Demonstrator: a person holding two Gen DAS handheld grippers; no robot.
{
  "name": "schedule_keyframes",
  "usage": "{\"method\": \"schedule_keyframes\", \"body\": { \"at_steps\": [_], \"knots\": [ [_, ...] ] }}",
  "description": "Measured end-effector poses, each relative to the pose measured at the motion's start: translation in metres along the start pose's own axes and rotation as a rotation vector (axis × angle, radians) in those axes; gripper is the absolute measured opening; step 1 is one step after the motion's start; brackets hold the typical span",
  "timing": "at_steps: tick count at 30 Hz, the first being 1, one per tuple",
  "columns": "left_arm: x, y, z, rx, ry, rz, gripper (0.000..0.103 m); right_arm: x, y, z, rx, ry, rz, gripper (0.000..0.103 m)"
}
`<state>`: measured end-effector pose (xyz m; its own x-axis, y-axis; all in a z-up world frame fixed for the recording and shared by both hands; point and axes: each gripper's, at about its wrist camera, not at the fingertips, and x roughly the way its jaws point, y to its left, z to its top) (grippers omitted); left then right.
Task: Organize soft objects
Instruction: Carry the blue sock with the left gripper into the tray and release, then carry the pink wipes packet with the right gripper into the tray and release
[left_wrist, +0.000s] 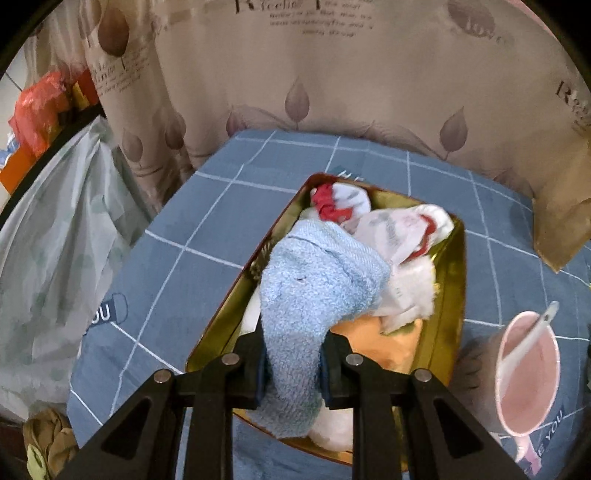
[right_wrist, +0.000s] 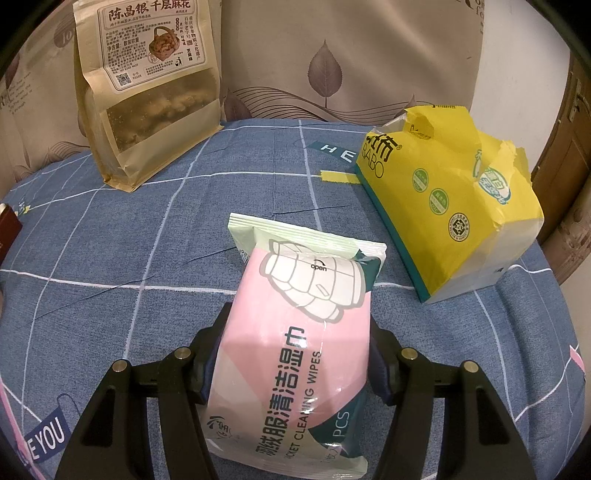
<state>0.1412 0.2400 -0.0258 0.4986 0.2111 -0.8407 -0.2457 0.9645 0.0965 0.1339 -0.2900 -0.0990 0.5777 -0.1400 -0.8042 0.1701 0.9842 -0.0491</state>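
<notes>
In the left wrist view my left gripper (left_wrist: 291, 365) is shut on a light blue fluffy sock (left_wrist: 317, 291), which drapes into a gold metal tray (left_wrist: 448, 310). The tray holds white socks with red trim (left_wrist: 399, 229) and a red and white piece (left_wrist: 336, 201) at its far end. In the right wrist view my right gripper (right_wrist: 291, 365) is shut on a pink pack of cleaning wipes (right_wrist: 295, 332), held over the blue checked cloth (right_wrist: 110, 258).
A pink cup with a white spoon (left_wrist: 524, 369) stands right of the tray. A yellow tissue pack (right_wrist: 450, 206) lies right of the wipes. A brown snack pouch (right_wrist: 147, 92) stands at the back left. A curtain (left_wrist: 332, 74) hangs behind the table. Plastic bags (left_wrist: 55, 240) lie at left.
</notes>
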Motion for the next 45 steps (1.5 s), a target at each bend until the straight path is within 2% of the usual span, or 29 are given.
{"method": "schedule_keyframes", "body": {
  "at_steps": [10,13,15,17,22,29,34,40,45],
  "knots": [
    [0.023,0.003,-0.014,0.006,0.039,0.025,0.022,0.0,0.0,0.0,-0.003,0.0,-0.002,0.06],
    [0.025,0.002,-0.017,0.014,0.038,0.026,0.027,0.0,0.0,0.0,-0.004,-0.001,-0.004,0.06],
    [0.022,0.002,-0.019,0.017,0.027,0.027,0.029,0.0,0.0,0.0,-0.004,0.0,-0.005,0.06],
    [0.019,0.002,-0.02,0.015,0.014,0.012,0.038,0.0,-0.001,0.0,-0.005,-0.001,-0.008,0.06],
    [0.005,0.007,-0.02,0.0,-0.022,-0.008,0.044,0.001,0.0,0.0,-0.01,-0.003,-0.011,0.06],
    [-0.031,0.012,-0.027,-0.014,-0.112,-0.003,0.047,0.001,-0.001,0.0,-0.005,-0.002,-0.008,0.06],
    [-0.051,0.006,-0.04,0.04,-0.167,0.026,0.053,0.002,-0.003,-0.001,0.001,-0.001,-0.001,0.06],
    [-0.059,-0.003,-0.063,0.144,-0.176,0.051,0.055,0.002,-0.002,-0.001,-0.004,-0.006,0.001,0.057],
    [-0.059,0.005,-0.076,0.135,-0.199,0.08,0.055,0.0,0.002,-0.002,-0.026,-0.014,-0.018,0.055]
  ]
}}
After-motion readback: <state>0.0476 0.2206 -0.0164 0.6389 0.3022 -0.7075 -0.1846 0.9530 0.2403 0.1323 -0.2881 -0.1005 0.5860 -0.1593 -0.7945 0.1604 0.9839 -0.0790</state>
